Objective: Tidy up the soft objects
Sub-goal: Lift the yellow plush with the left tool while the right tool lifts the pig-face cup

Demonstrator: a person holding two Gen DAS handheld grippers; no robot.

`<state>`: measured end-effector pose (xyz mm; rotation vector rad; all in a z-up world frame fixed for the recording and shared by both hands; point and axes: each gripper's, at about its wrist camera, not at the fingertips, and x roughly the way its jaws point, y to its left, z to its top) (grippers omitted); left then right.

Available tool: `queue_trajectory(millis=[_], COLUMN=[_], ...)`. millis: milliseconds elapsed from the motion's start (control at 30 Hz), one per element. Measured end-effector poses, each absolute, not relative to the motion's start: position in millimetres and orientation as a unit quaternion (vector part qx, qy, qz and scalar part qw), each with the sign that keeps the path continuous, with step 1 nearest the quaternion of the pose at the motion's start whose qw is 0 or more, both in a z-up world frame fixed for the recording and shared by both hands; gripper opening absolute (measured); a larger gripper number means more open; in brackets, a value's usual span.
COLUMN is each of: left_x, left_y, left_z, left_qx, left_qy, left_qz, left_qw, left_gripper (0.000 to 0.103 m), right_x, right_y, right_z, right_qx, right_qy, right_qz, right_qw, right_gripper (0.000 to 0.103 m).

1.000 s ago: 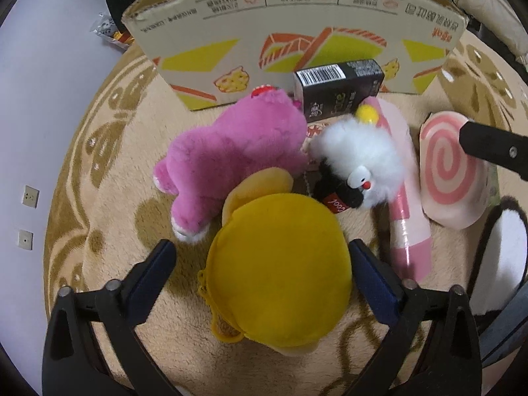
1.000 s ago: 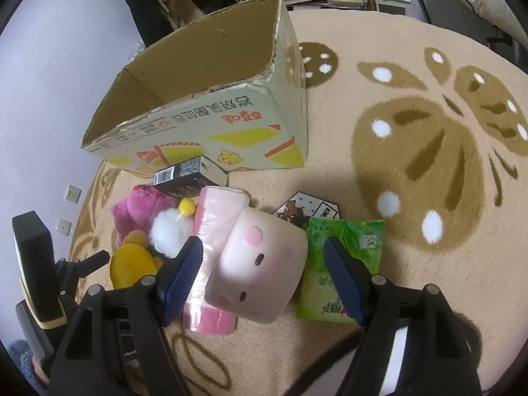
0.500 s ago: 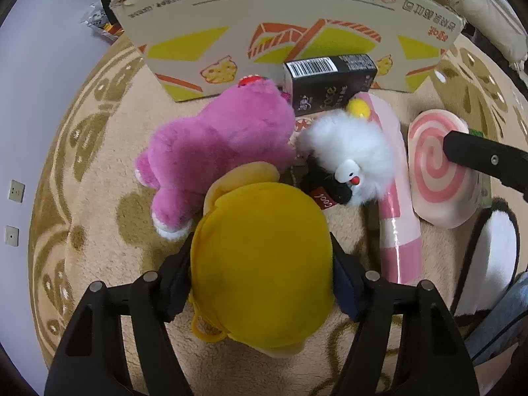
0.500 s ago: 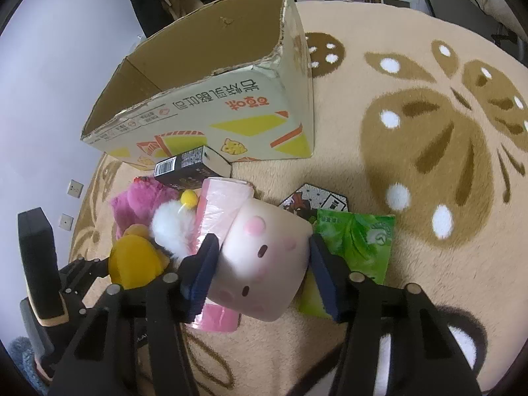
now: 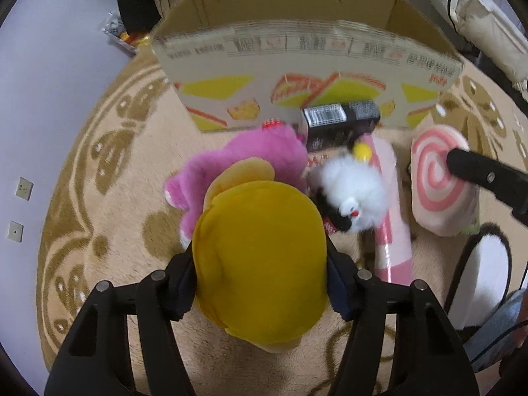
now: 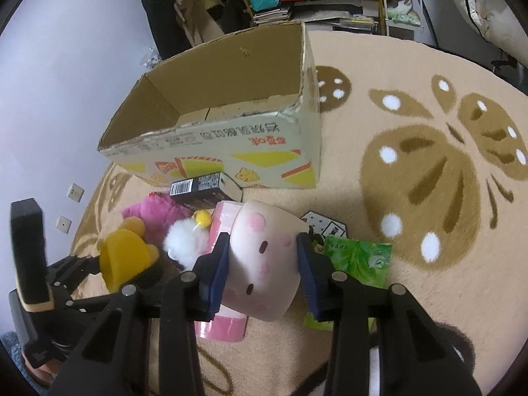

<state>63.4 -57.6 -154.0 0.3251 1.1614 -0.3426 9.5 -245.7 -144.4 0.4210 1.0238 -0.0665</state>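
Two tools working over beige rug (image 6: 379, 76). Left tool (image 5: 260, 283) jaws, just closing, now squeezing yellow plush (image 5: 260, 264) from both sides. Right tool (image 6: 264, 274) jaws, just closing too, clamping pink-spotted cream plush (image 6: 264, 260). Magenta plush (image 5: 237, 165), white fluffy toy (image 5: 353, 181), black carton (image 5: 340, 122) lying just before open cardboard box (image 6: 231, 145).
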Motion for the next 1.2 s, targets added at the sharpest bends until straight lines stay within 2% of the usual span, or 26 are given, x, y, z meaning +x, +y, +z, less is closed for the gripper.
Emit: queue_trajectory(millis=[500,933,1200], left_x=[59,62,70], left_y=[-54,-38,-45], left_z=[-102,-50,-25], left_qx=[0.162,0.118,0.139], left_qy=[0.463,0.374,0.326], left_qz=[-0.151,-0.162,-0.151], left_qw=[0.858,0.905,0.923], left_gripper=[0.063,0.063,0.063], right_x=[3,-3,-1], right_y=[-249,-246,-245], right_z=[-121,-86,-60], right_qx=[0.195,0.188,0.176], right_qy=[0.452,0.405,0.369], right_qz=[-0.022,-0.017,-0.016], right_qw=[0.87,0.894,0.912], right_gripper=[0.035,0.034,0.034])
